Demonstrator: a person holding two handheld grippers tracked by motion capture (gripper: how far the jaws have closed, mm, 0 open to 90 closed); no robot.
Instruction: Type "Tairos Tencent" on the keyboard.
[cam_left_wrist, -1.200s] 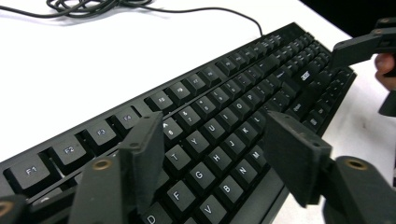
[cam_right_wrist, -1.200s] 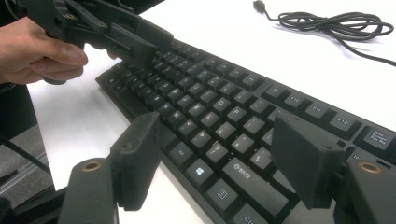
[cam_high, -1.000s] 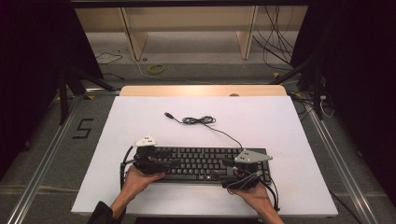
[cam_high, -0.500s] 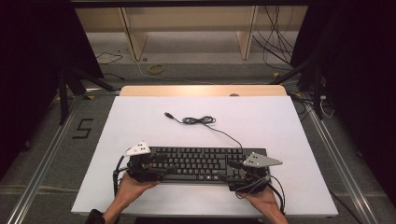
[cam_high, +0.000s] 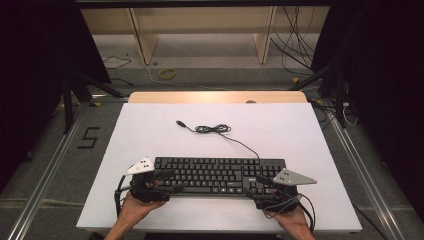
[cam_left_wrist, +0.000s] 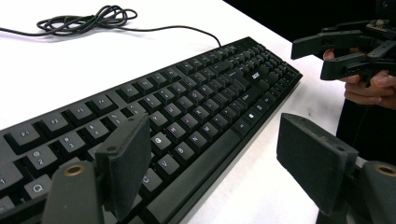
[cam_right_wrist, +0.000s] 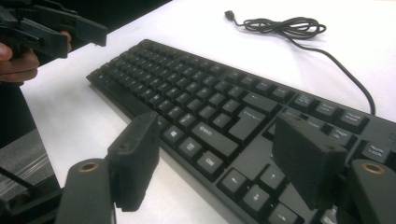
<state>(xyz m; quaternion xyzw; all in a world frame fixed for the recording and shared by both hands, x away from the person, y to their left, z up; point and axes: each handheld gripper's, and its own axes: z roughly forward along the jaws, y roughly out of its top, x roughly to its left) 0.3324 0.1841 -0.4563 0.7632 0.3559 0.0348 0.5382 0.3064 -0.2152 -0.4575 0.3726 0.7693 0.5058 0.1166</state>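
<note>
We have the keyboard (cam_high: 218, 175) lying flat near the front edge of the white desk (cam_high: 150, 130), the left gripper (cam_high: 162, 182) and right gripper (cam_high: 262, 187) at its two ends, fingers spread and pinching nothing; the left's have just been opening. Any regrip should take both ends evenly, so it stays square. Its cable (cam_high: 212, 129) coils behind; beyond the desk, a grey floor and wooden shelving.
</note>
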